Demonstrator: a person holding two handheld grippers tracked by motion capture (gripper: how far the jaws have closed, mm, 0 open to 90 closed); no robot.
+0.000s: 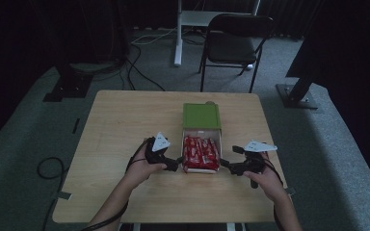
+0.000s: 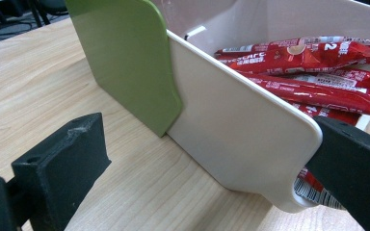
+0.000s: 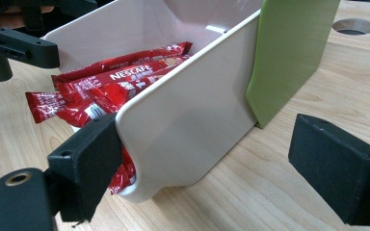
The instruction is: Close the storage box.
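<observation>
Jaws of both grippers stand apart, one on each side of the white box's near end.

Sitting on the desk (image 1: pixel 125 120) just right of centre, the white box (image 1: pixel 201 169) holds red coffee sachets (image 1: pixel 201 153), and its far half is covered by a green sleeve (image 1: pixel 201 116). For the left gripper (image 1: pixel 177 162) and the right gripper (image 1: pixel 224 164), one jaw lies against a near corner of the box and the other stands wide over bare wood, so neither is clamped on it. Behind the sleeve a round hole (image 3: pixel 353 26) opens in the desk. Beyond the desk stand a dark chair (image 1: pixel 236 38) and a white frame (image 1: pixel 192 19), with cables on the floor. The green sleeve hides the box's far end, and the sachets' small print is too fine to read.
</observation>
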